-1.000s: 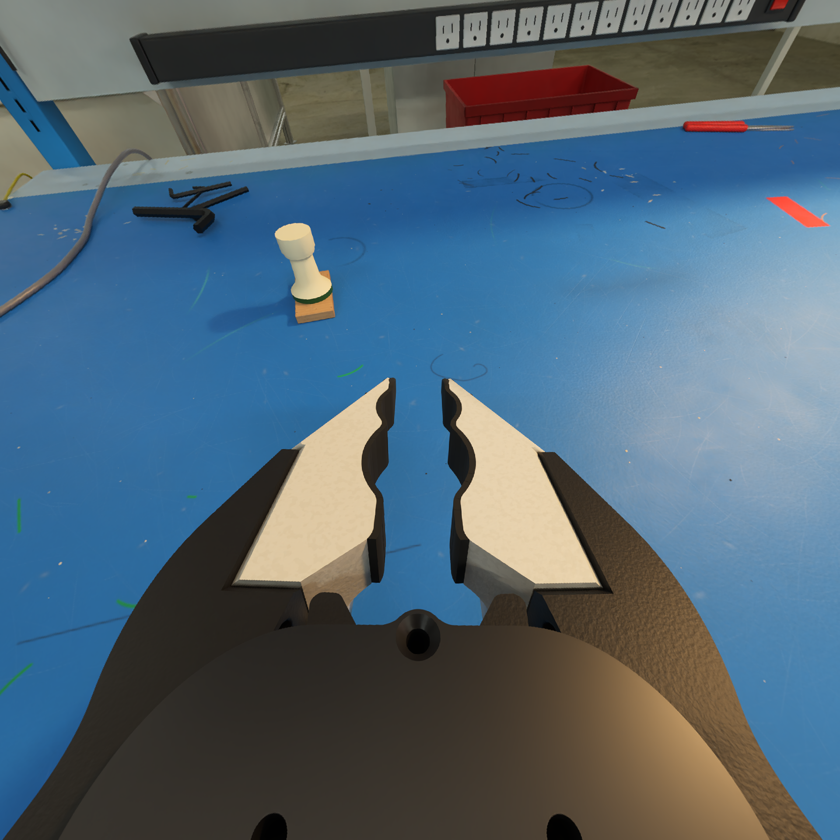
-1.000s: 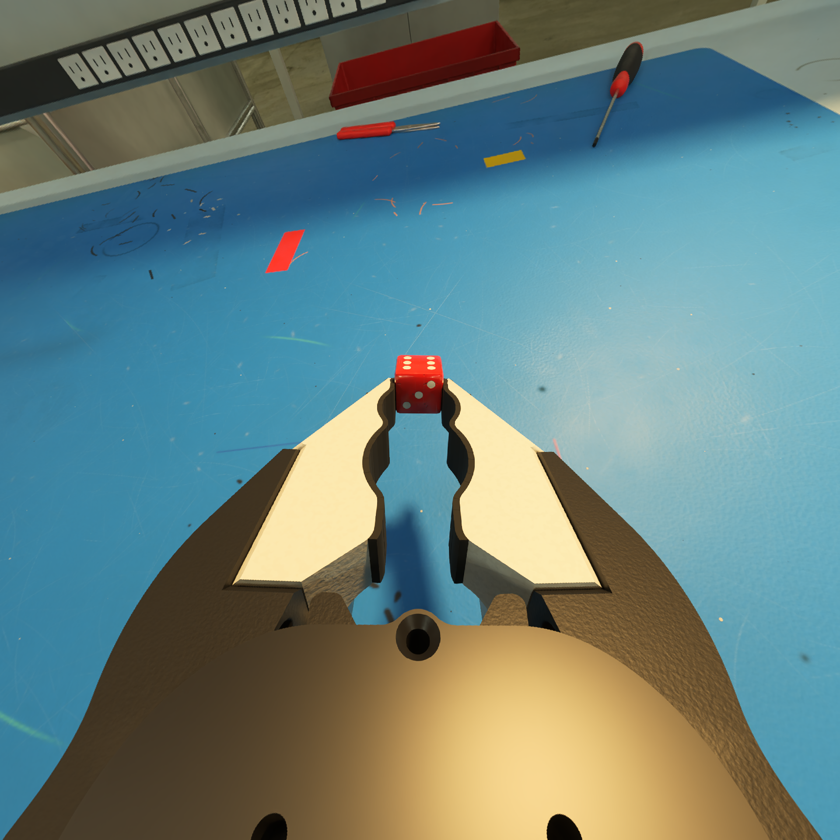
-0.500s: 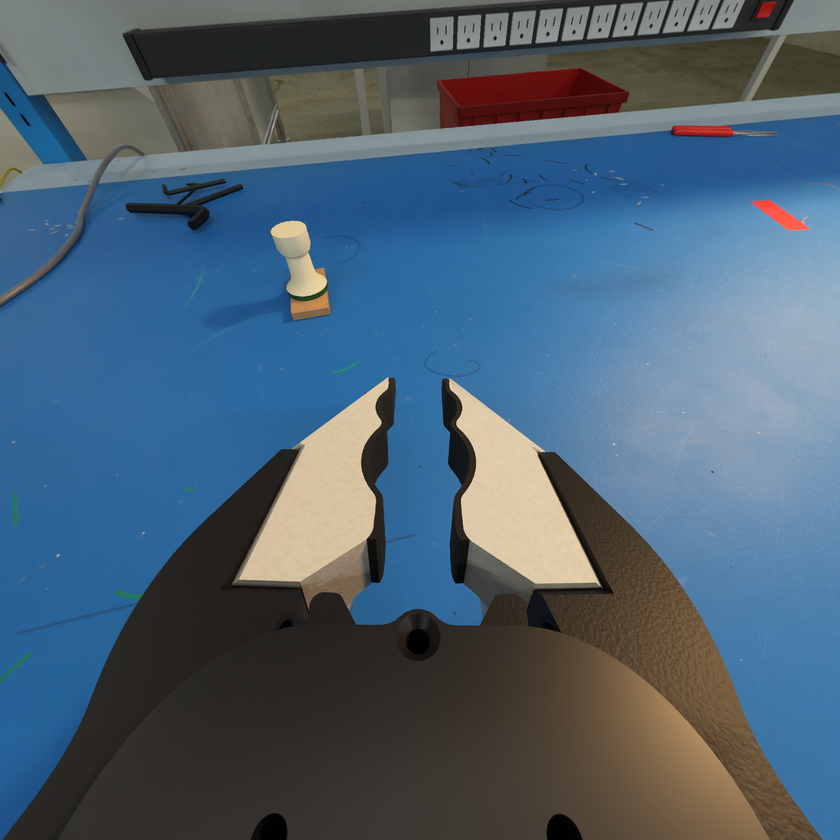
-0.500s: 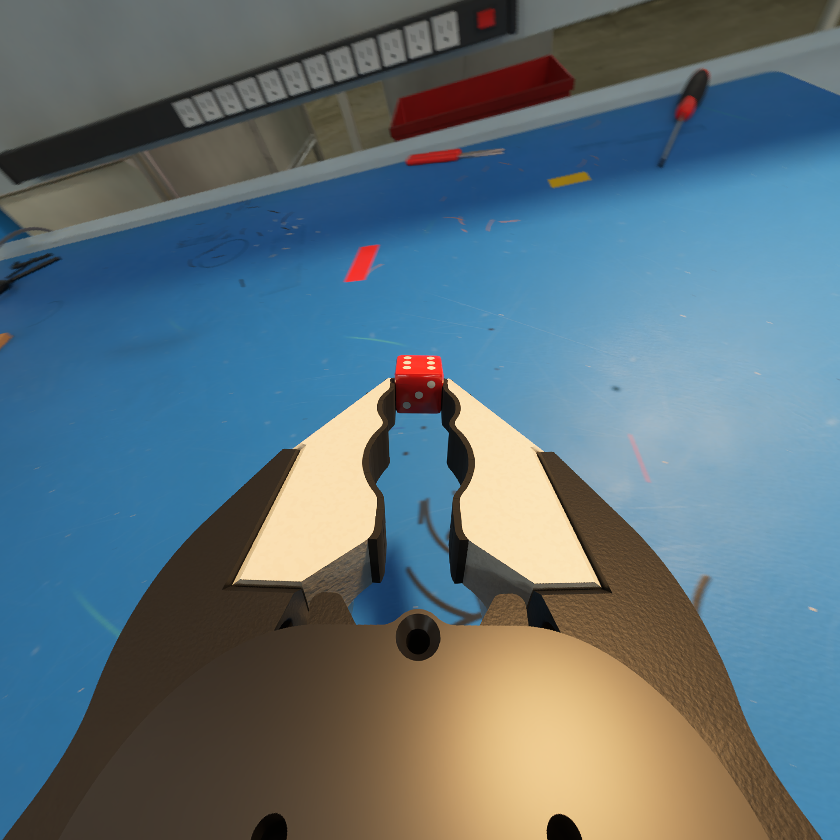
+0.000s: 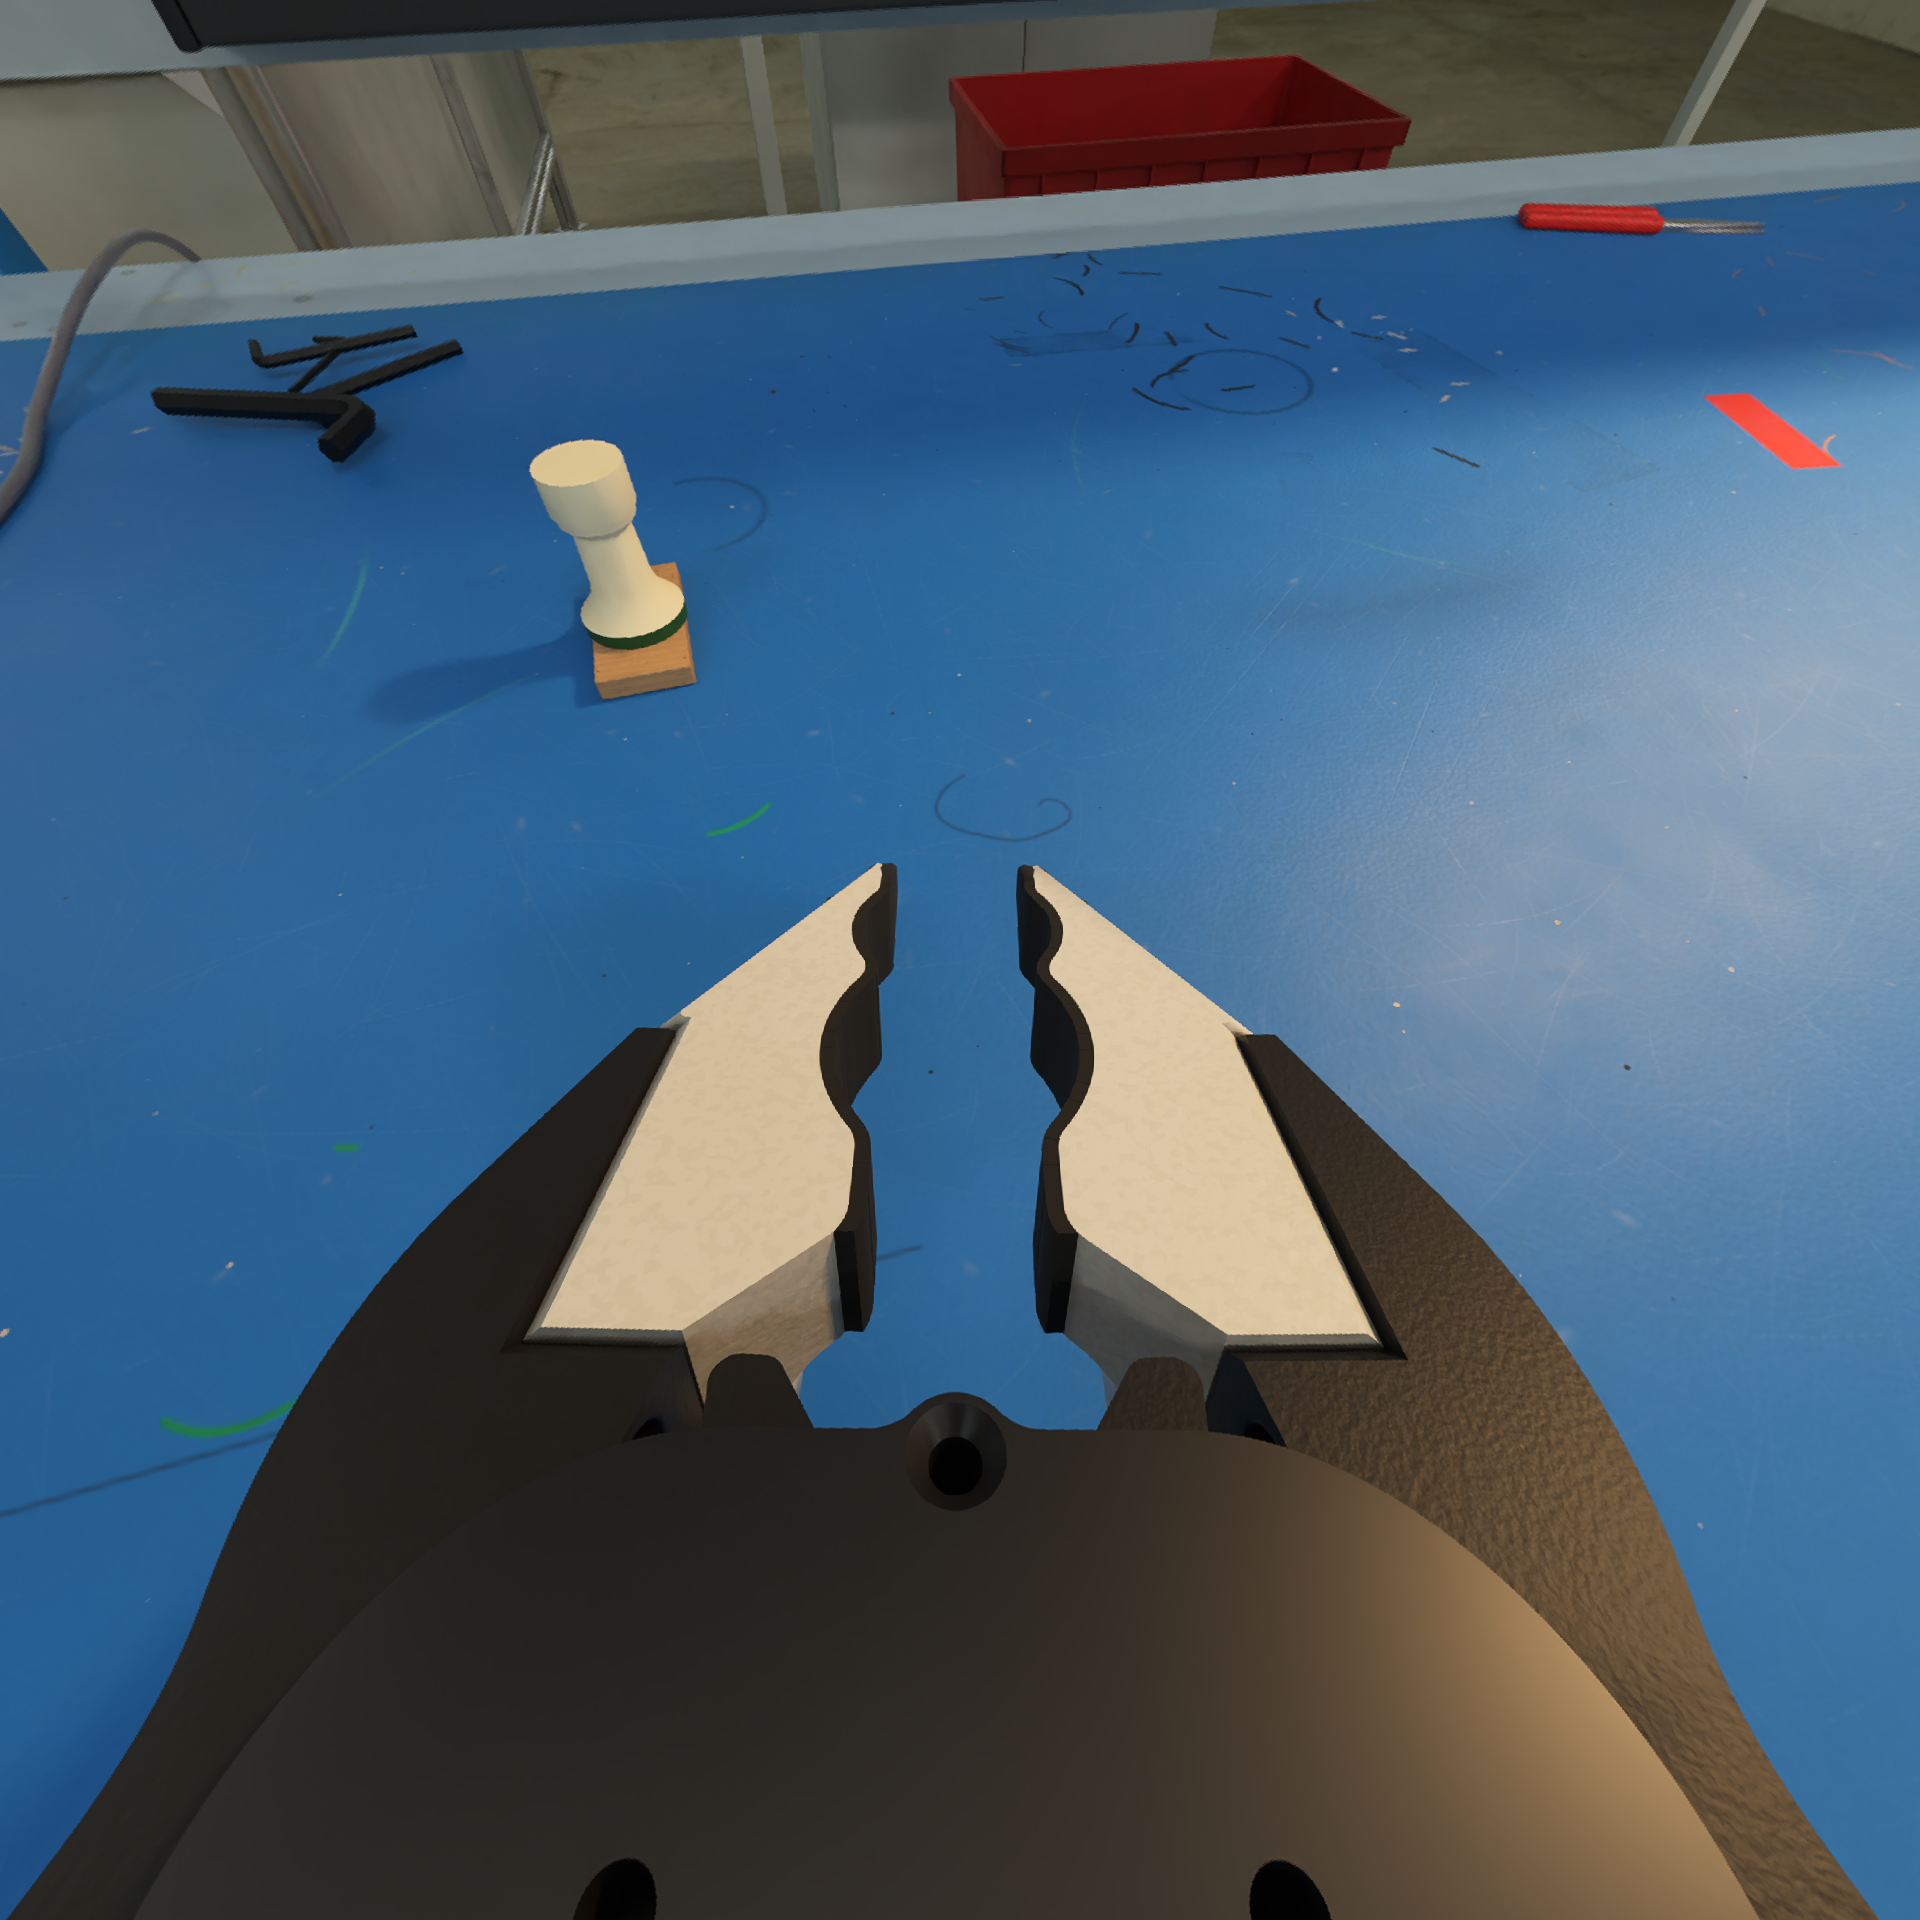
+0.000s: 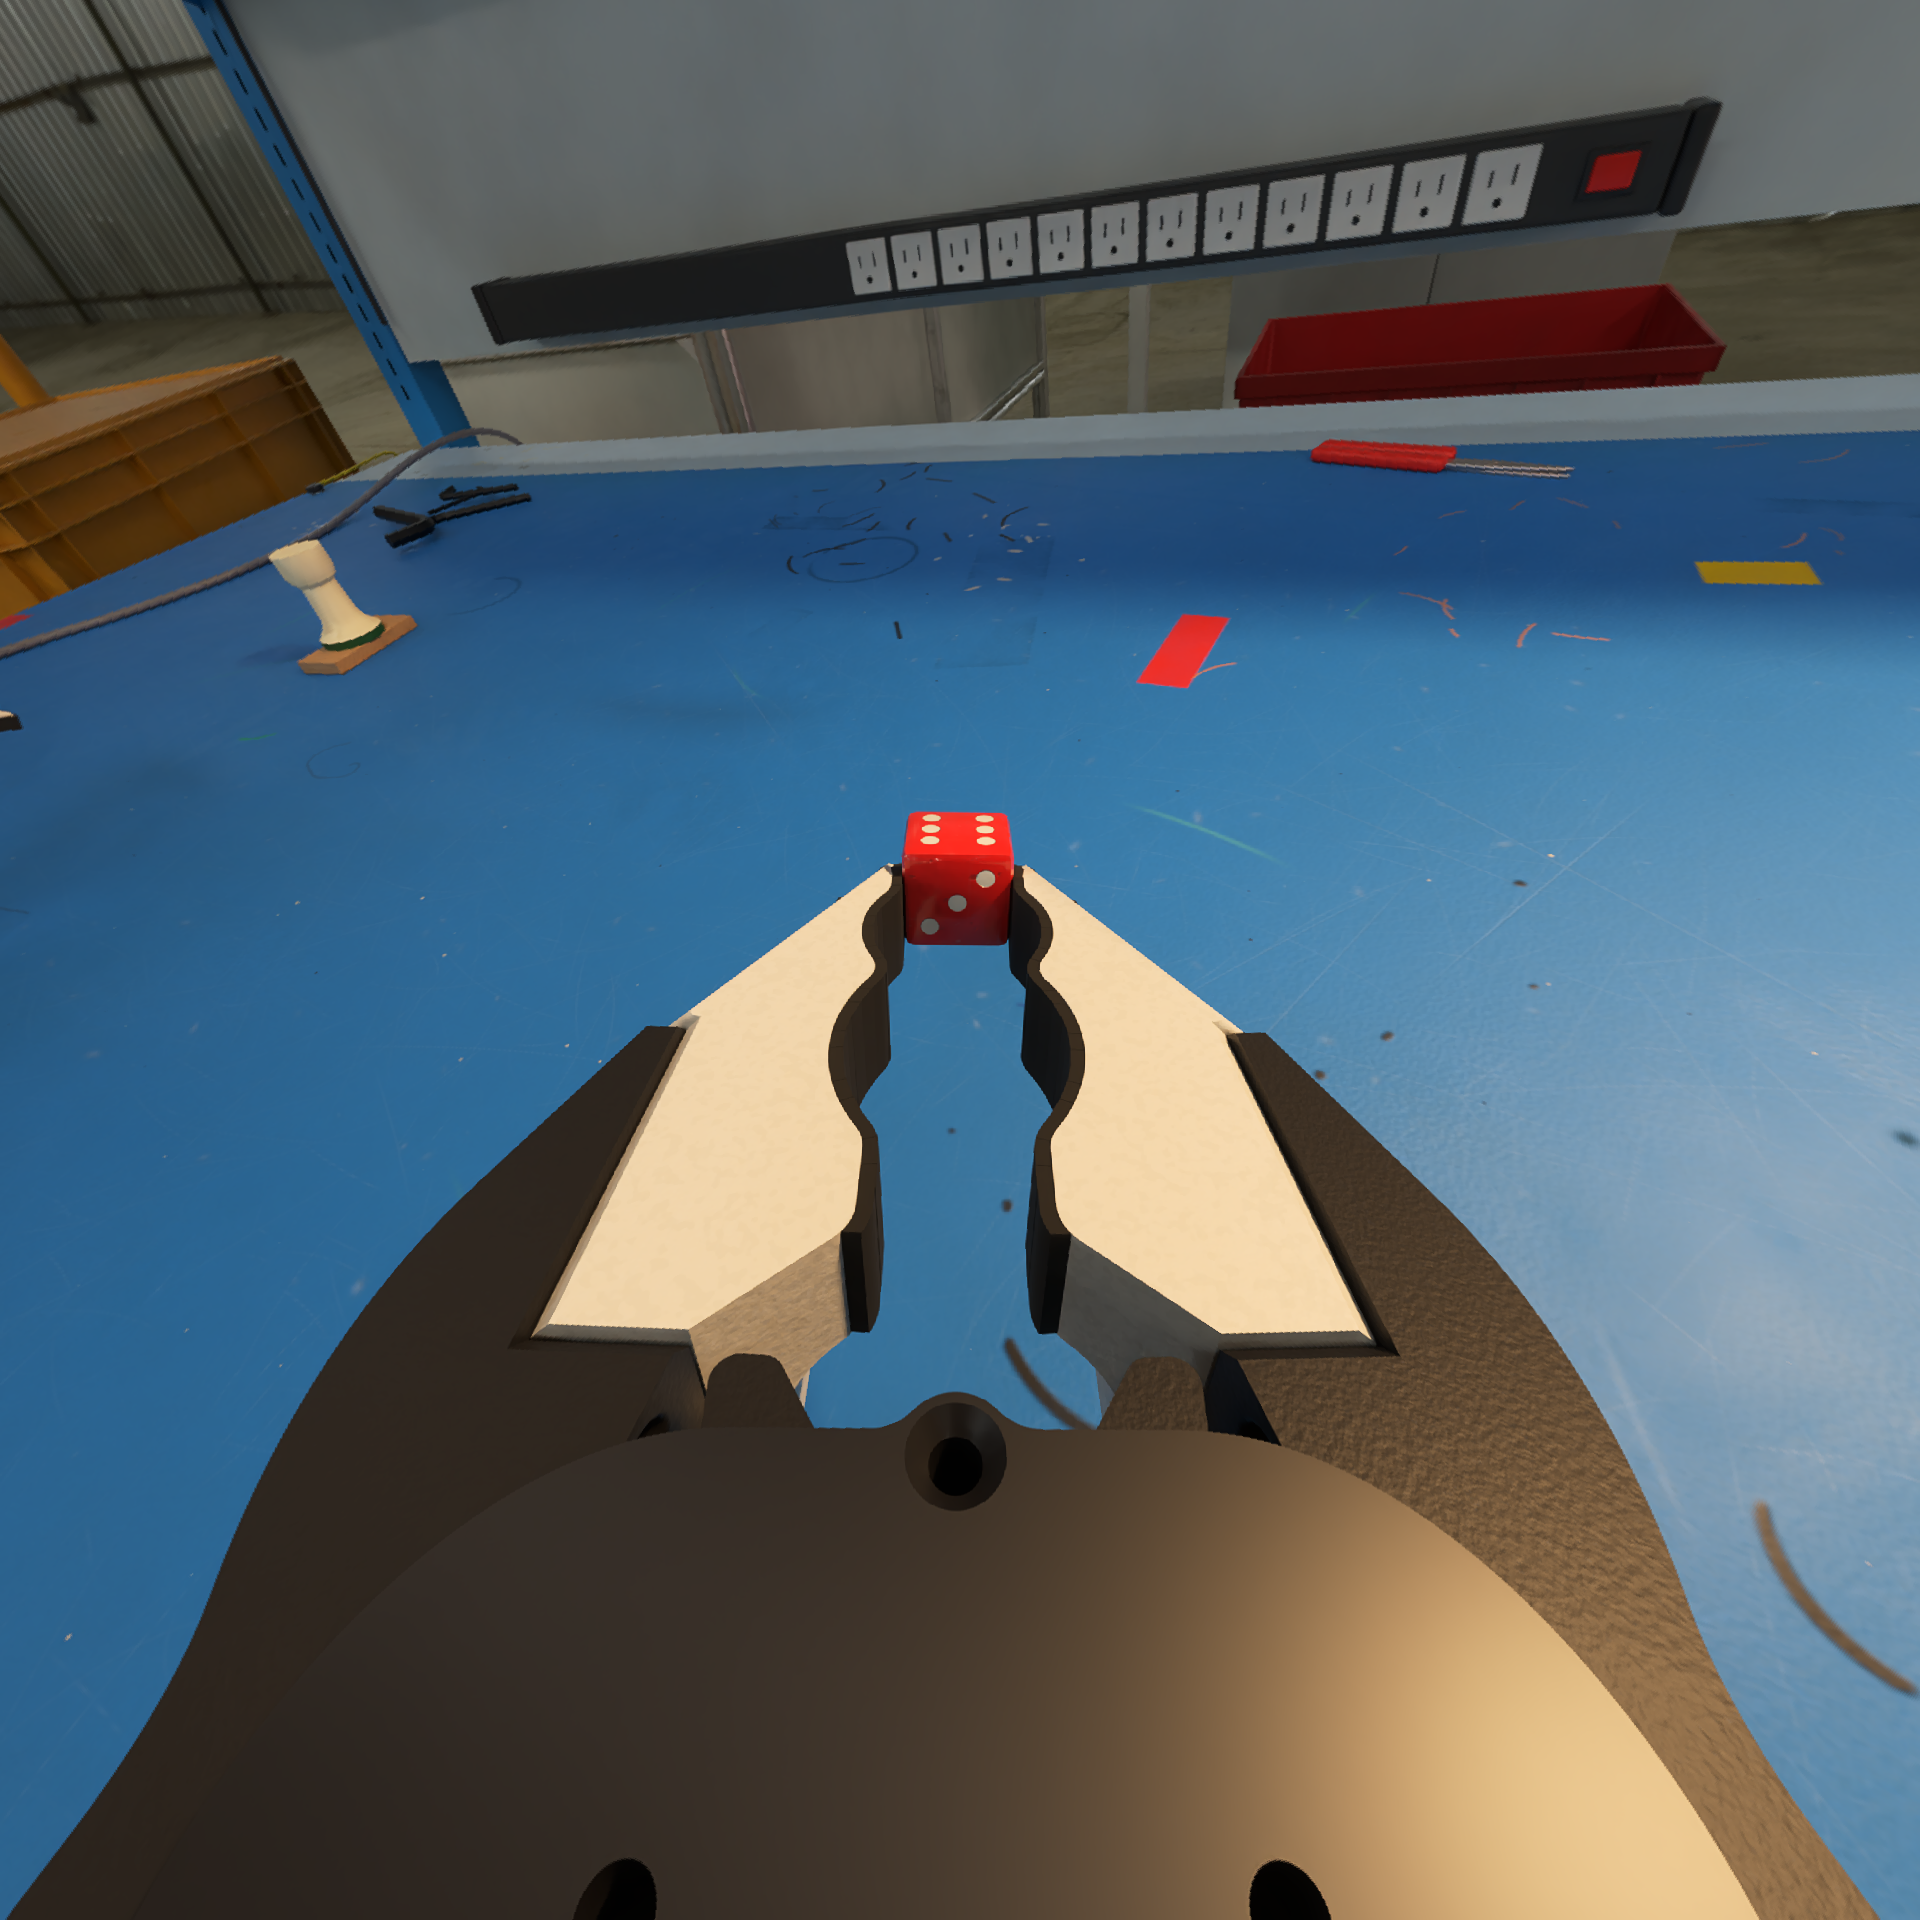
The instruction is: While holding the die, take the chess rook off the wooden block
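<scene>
L gripper (image 5: pixel 956 868), jaws apart & empty, has closed in; rook (image 5: pixel 608 545) on block (image 5: pixel 646 665) at 11 o'clock. R gripper (image 6: pixel 956 873) still clamps die (image 6: pixel 957 878), now raised, so the hold is OK.

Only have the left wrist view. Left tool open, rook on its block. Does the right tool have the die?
Observer: Yes. The right tool is shut on the red die, pinched right at the tips.
Operator: Which face is up?
Observer: The six-pip face is on top and a three-pip face points back at the camera.
Operator: Anything on the bench right of my frame?
Observer: A yellow tape patch lies flat on the blue table, far right, clear of both tools.
</scene>
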Robot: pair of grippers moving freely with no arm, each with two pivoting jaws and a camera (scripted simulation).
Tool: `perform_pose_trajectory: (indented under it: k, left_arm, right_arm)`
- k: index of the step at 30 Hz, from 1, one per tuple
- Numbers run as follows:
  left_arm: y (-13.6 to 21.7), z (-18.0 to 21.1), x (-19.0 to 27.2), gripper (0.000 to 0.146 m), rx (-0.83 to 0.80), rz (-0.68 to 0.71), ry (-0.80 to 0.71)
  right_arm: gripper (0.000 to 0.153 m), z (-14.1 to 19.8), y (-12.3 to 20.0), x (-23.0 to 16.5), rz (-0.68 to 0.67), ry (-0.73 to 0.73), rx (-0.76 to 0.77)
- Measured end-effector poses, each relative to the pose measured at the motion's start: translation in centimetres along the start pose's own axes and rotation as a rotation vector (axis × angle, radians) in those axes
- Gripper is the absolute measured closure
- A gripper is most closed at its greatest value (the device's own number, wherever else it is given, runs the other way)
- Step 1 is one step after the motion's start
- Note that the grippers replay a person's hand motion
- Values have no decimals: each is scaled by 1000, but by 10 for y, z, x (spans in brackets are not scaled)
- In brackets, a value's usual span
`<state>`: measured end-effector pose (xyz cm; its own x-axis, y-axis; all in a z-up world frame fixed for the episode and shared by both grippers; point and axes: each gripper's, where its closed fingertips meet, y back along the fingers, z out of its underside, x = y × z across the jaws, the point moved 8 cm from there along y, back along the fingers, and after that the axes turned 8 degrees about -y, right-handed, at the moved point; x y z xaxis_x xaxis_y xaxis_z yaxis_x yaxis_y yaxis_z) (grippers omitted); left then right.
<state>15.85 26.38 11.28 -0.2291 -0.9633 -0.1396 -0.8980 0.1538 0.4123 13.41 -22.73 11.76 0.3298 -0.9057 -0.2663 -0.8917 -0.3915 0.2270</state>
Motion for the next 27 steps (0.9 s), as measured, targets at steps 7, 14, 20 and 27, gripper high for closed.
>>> perform_pose_trajectory:
  k: [7,14,20,27]
  left_arm:
    - [-13,-14,-4,114,-5,-28,51]
    - [-77,-99,-65,96,-259,79,99]
    - [-163,-129,-122,92,-733,-18,144]
    - [-200,-109,-130,93,-1026,-27,176]
  right_arm:
    - [134,4,-15,-5,-37,-30,-45]
    - [134,6,-28,-4,-84,-103,-74]
    - [134,13,-25,0,-107,-180,-133]
    - [134,11,-16,11,-155,-280,-123]
